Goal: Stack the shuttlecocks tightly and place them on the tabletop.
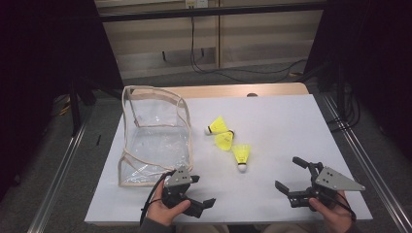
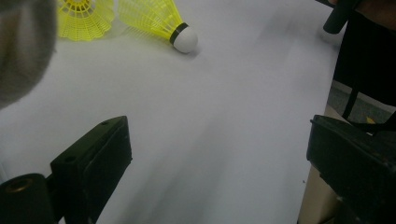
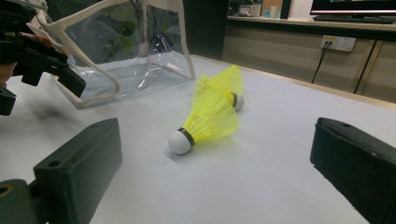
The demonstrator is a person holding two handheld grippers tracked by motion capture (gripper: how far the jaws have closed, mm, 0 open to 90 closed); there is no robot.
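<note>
Both hands low at the near edge of the counter [image 1: 272, 121], coming in from 6 o'clock, each wrapped around a grip. Left hand [image 1: 165, 208] sitting at about 7 o'clock of the white surface, tipped so the left hand-held gripper [image 1: 201, 191] aims toward 2 o'clock. Jaws spread wide, nothing between them, just bare counter showing in the gap in the left gripper view. Hovering right by the near corner of the clear zip pouch [image 1: 155, 136], which stands open at 10 o'clock; touching it or not, hard to say.

Right hand [image 1: 333, 213] down at 5 o'clock, right hand-held gripper [image 1: 290, 174] pointed toward 10 o'clock. Also fully released, jaws far apart, empty.

Three yellow shuttlecocks lying on their sides around the middle of the counter, bunched close. Nearest shuttlecock [image 1: 241, 156] with its white cork toward 6 o'clock, dead centre between the right jaws in the right gripper view [image 3: 205, 123] but well ahead of them, not touched. Other two just behind it toward 11 o'clock, beside the pouch.
</note>
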